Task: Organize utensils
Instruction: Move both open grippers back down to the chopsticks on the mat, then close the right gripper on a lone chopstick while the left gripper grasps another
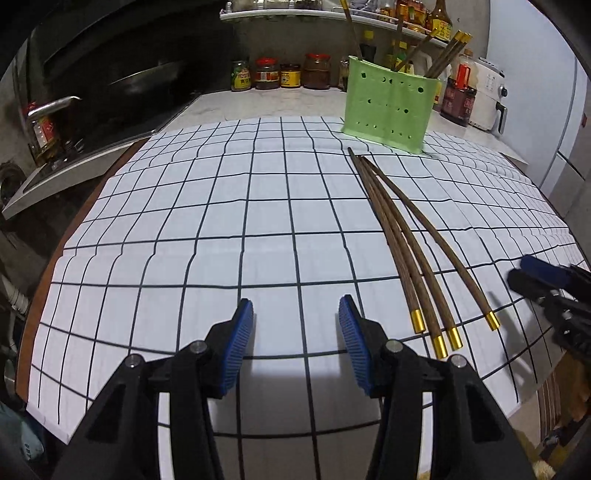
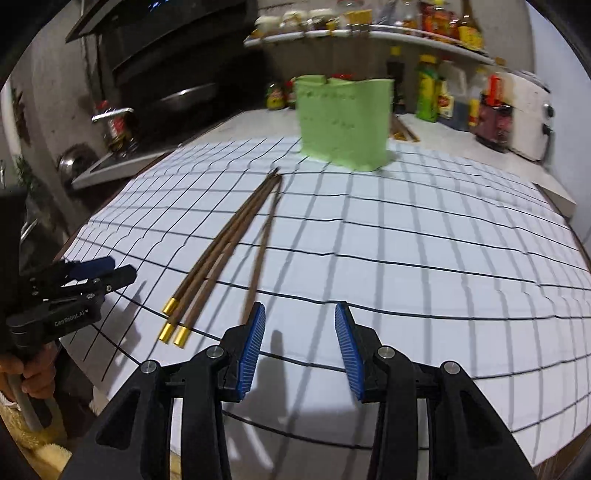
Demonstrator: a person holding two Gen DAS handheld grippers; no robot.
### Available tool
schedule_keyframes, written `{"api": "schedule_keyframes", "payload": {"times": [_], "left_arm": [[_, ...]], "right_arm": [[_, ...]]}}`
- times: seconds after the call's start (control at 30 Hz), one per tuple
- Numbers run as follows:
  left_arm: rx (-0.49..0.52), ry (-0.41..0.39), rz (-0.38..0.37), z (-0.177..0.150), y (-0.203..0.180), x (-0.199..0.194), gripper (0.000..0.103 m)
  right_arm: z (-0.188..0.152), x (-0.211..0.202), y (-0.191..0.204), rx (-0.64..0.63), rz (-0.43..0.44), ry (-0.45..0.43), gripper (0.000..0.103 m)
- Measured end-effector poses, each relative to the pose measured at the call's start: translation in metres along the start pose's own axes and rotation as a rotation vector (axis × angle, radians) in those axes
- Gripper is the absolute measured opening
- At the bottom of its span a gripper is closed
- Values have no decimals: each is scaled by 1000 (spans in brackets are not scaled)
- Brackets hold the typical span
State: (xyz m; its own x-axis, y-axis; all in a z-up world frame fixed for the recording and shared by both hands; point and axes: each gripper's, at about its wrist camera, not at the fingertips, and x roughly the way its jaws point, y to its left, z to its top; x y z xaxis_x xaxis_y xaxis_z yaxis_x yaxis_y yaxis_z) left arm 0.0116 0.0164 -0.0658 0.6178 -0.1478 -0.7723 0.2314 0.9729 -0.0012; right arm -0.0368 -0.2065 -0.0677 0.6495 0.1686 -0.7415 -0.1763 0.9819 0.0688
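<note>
Right view motion-blurred: holder (image 2: 343, 125) holes smeared, shelf jars (image 2: 317, 20) unreadable. Right-most chopstick (image 2: 260, 254) end hidden behind right gripper finger (image 2: 253, 354).

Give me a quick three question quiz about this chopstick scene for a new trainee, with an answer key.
1. How many chopsticks lie on the grid mat?
2. True or false: the left gripper holds a chopstick.
3. Which way do the loose chopsticks' gold caps point? A) toward the green holder B) toward the grippers C) straight up

Key:
1. Four.
2. False; its jaws are open and empty, as are those of the right gripper.
3. B.
</note>
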Motion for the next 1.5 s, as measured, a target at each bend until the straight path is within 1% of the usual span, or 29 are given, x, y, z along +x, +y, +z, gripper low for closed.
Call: {"api": "schedule_keyframes", "payload": {"times": [0.07, 0.13, 0.23, 0.37, 0.43, 0.47, 0.53, 0.63, 0.67, 0.73, 0.8, 0.9, 0.97, 1.07, 1.13, 1.17, 1.2, 1.23, 1.33, 1.4, 1.47, 1.5], "left_arm": [[-3, 1, -3, 0, 2, 2, 48], [-10, 4, -1, 0, 3, 4, 48], [-25, 15, -14, 2, 7, 7, 48], [-18, 15, -44, 2, 3, 7, 48], [-1, 11, -68, 2, -3, 6, 48], [14, 9, -89, 2, -8, 6, 47], [33, 15, -118, 3, -15, 8, 38], [51, 30, -173, 4, -27, 12, 33], [55, 35, -194, 6, -32, 14, 33], [55, 43, -205, 9, -40, 19, 33], [62, 46, -181, 11, -47, 23, 33], [65, 53, -184, 14, -53, 25, 33], [81, 57, -166, 14, -58, 26, 32], [117, 62, -109, 14, -63, 26, 32], [147, 57, -68, 13, -65, 25, 27], [165, 51, -35, 12, -66, 25, 24], [170, 44, -15, 12, -64, 25, 12], [170, 37, 7, 12, -62, 26, 7], [141, 27, 30, 11, -49, 23, 7], [111, 25, 70, 9, -39, 21, 7], [98, 28, 66, 7, -36, 19, 7], [109, 29, 60, 7, -36, 18, 7]], "right_arm": [[3, 6, 9, -17, 25, 8, 34], [5, 13, 17, -44, 30, 22, 23], [7, 22, 22, -67, 34, 47, 15], [6, 28, 25, -87, 22, 59, 14], [5, 29, 25, -99, 7, 51, 9], [5, 28, 25, -103, 0, 48, 8], [4, 27, 22, -94, -9, 45, 7], [3, 25, 13, -71, -8, 45, 7], [2, 25, 11, -65, -4, 44, 7], [0, 25, 10, -59, -1, 39, 7], [0, 24, 11, -58, -1, 36, 7], [-2, 23, 10, -57, 5, 32, 7], [-2, 23, 9, -56, 11, 30, 7], [-3, 22, 8, -58, 3, 26, 7], [-4, 21, 4, -59, -24, 19, 7], [-5, 20, 1, -50, -40, 16, 7], [-6, 19, -3, -40, -50, 14, 7], [-7, 17, -9, -20, -59, 11, 7], [-10, 12, -25, 26, -95, 6, 7], [-12, 10, -31, 46, -127, 2, 7], [-13, 9, -35, 56, -136, 1, 7], [-13, 9, -36, 61, -139, 3, 7]]}}
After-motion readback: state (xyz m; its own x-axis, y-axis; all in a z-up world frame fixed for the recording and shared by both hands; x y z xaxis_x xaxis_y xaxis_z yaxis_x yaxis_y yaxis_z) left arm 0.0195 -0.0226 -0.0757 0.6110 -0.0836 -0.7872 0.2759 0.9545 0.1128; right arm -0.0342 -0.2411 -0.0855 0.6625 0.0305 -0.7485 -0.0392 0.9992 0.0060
